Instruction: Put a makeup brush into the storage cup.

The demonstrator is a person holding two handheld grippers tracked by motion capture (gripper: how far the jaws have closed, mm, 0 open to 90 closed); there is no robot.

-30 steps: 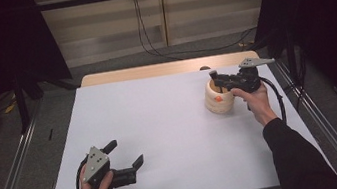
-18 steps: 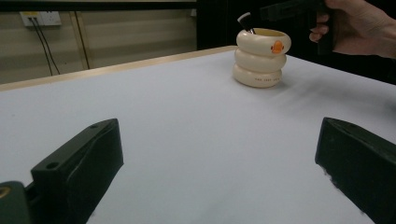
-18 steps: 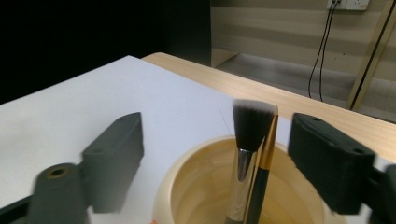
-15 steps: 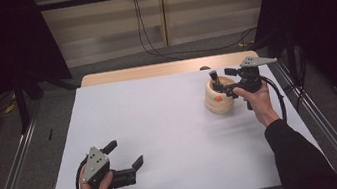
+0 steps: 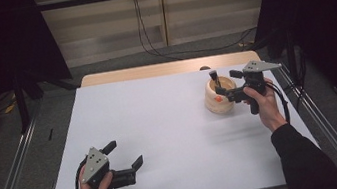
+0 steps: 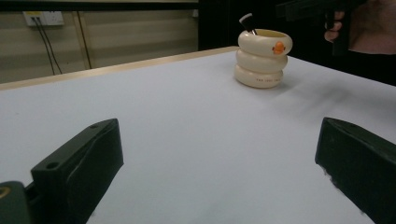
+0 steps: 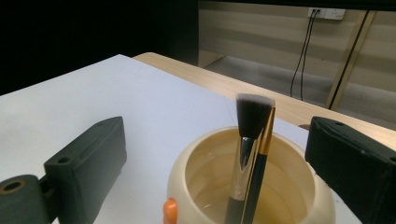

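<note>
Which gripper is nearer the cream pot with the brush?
Right. The right gripper hangs open right over the cream pot, jaws either side of the brush. The left gripper rests open at the near left of the table, far from the pot.

Brush stands in holder — table's far right

Right gripper has backed off the holder, jaws seemingly wider

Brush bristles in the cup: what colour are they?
Dark bristles with pale, whitish tips; the right gripper view shows them best.
</note>
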